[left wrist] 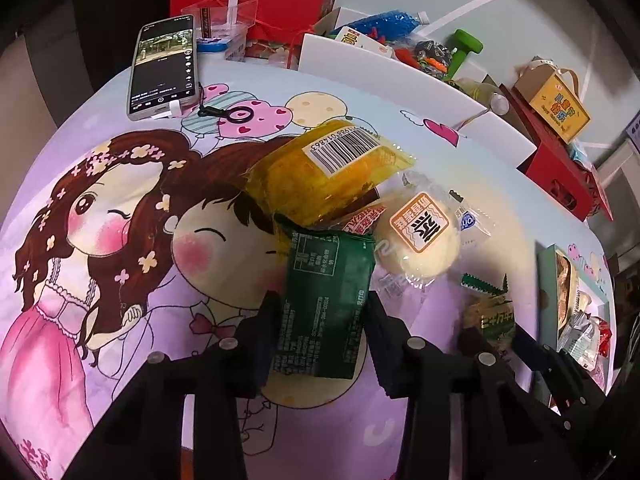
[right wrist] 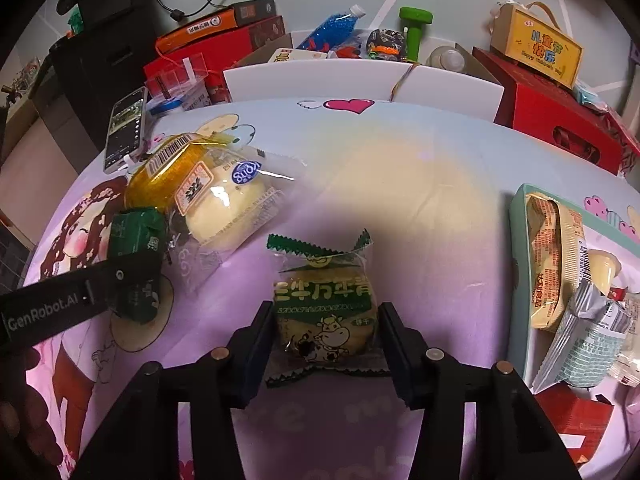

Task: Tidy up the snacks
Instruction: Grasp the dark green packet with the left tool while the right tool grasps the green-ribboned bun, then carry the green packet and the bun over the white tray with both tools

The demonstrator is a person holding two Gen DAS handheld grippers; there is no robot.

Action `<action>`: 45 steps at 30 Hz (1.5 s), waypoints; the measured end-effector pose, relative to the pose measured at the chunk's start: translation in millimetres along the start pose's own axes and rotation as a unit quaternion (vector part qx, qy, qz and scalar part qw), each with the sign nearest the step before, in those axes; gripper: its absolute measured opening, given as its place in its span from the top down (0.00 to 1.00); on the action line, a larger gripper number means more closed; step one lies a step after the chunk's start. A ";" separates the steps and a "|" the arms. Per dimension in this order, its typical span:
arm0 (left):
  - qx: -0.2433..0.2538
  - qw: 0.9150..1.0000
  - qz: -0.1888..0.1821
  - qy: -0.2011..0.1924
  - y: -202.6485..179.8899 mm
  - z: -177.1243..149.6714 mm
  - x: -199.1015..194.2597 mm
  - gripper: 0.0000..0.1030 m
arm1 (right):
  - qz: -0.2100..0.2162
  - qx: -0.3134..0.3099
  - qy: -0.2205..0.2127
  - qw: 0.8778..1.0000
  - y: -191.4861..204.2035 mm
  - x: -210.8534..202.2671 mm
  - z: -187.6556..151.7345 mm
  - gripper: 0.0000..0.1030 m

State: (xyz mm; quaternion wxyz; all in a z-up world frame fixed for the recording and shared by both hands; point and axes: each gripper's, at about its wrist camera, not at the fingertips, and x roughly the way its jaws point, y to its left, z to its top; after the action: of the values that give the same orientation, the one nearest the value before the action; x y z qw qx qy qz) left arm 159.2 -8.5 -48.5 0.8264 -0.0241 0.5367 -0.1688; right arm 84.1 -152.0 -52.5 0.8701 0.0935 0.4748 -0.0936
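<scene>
My left gripper (left wrist: 322, 300) is shut on a dark green snack packet (left wrist: 324, 280) that lies on the cartoon-print tablecloth (left wrist: 120, 240); its pads press both long sides. In the right wrist view my right gripper (right wrist: 325, 310) is shut on a green and yellow biscuit packet (right wrist: 324, 304) with a cow print, its pads against the packet's sides. Behind the green packet lie a yellow packet with a barcode (left wrist: 320, 176) and a round pale bun in a clear wrapper (left wrist: 420, 240). A teal tray (right wrist: 520, 216) at the right holds several snacks.
A phone (left wrist: 164, 68) lies at the table's far left. White boards (right wrist: 312, 80), red boxes (right wrist: 560, 116), a yellow gift box (right wrist: 536, 52) and toys line the far edge. A small red box (right wrist: 576, 420) sits near the tray.
</scene>
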 end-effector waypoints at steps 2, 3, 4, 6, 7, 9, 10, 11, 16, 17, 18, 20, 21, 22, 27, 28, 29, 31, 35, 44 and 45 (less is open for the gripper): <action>-0.001 1.000 0.001 -0.002 0.3 -1.8 -2.5 0.59 | 0.000 0.001 -0.002 1.000 -0.6 -2.2 0.0 0.48; -0.001 1.000 0.002 -0.002 0.1 -3.2 -4.2 0.59 | 0.000 0.001 -0.002 1.000 -0.7 -3.2 -0.3 0.48; 0.000 1.000 0.003 -0.003 -0.2 -4.4 -5.6 0.60 | 0.000 0.001 -0.003 1.000 -0.9 -4.1 -0.2 0.48; 0.000 1.000 0.004 -0.004 0.0 -8.3 -9.2 0.60 | 0.001 0.003 -0.005 1.000 -1.3 -6.5 -0.4 0.48; -0.001 1.000 0.004 -0.004 0.1 -9.5 -10.5 0.60 | 0.001 0.004 -0.007 1.000 -1.5 -8.2 -0.6 0.48; 0.000 1.000 0.004 -0.007 -0.3 -11.2 -14.5 0.60 | 0.002 0.003 -0.010 1.000 -1.5 -12.2 -1.3 0.48; 0.001 1.000 0.004 -0.010 -1.3 -11.8 -17.7 0.60 | 0.002 0.003 -0.012 1.000 -1.4 -14.6 -1.5 0.48; 0.002 1.000 0.004 -0.012 -2.1 -11.7 -19.4 0.60 | 0.003 0.003 -0.014 1.000 -1.2 -17.4 -1.5 0.48; 0.006 1.000 -0.008 -0.026 -7.8 -12.2 -34.1 0.60 | 0.002 0.003 -0.029 1.000 -3.1 -34.8 -3.8 0.48; 0.007 1.000 -0.010 -0.028 -9.2 -11.8 -36.0 0.60 | 0.001 0.004 -0.031 1.000 -3.4 -37.5 -4.6 0.48; 0.007 0.999 -0.012 -0.029 -10.7 -11.7 -37.8 0.60 | 0.000 0.004 -0.033 0.999 -4.3 -40.8 -5.6 0.48; 0.011 0.999 -0.015 -0.034 -14.8 -11.8 -42.5 0.60 | -0.002 0.006 -0.039 0.999 -6.2 -48.2 -6.6 0.48; 0.012 0.999 -0.017 -0.037 -16.9 -11.7 -44.2 0.60 | -0.003 0.007 -0.042 0.999 -7.1 -51.4 -6.4 0.48; 0.015 0.999 -0.020 -0.039 -19.0 -11.7 -46.5 0.60 | -0.003 0.008 -0.045 0.999 -8.3 -54.9 -6.3 0.48; 0.026 0.998 -0.032 -0.055 -30.5 -12.1 -60.1 0.60 | -0.005 0.015 -0.068 0.998 -14.4 -77.7 -5.3 0.48; 0.028 0.997 -0.033 -0.057 -32.4 -12.2 -62.0 0.60 | -0.006 0.017 -0.072 0.997 -15.5 -81.7 -5.3 0.48; 0.030 0.997 -0.034 -0.059 -34.7 -12.3 -64.3 0.60 | -0.007 0.019 -0.074 0.997 -16.8 -85.7 -5.6 0.48; 0.034 0.997 -0.038 -0.064 -39.0 -13.0 -68.1 0.60 | -0.007 0.021 -0.077 0.997 -19.7 -92.9 -6.4 0.48; 0.047 0.995 -0.044 -0.070 -49.4 -14.7 -75.6 0.60 | -0.020 0.027 -0.077 0.996 -26.4 -102.9 -8.6 0.48; 0.078 0.992 -0.064 -0.078 -77.6 -19.9 -89.6 0.60 | -0.047 0.061 -0.074 0.994 -58.7 -124.9 -16.9 0.48; 0.084 0.991 -0.066 -0.081 -82.6 -20.9 -91.9 0.60 | -0.050 0.065 -0.073 0.994 -63.2 -127.1 -16.9 0.48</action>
State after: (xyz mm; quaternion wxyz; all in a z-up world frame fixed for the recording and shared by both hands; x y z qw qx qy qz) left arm 85.9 -55.3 41.7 0.8530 -0.0032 0.4494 -0.2653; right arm -13.0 -199.3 41.1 0.8888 0.1188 0.4067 -0.1746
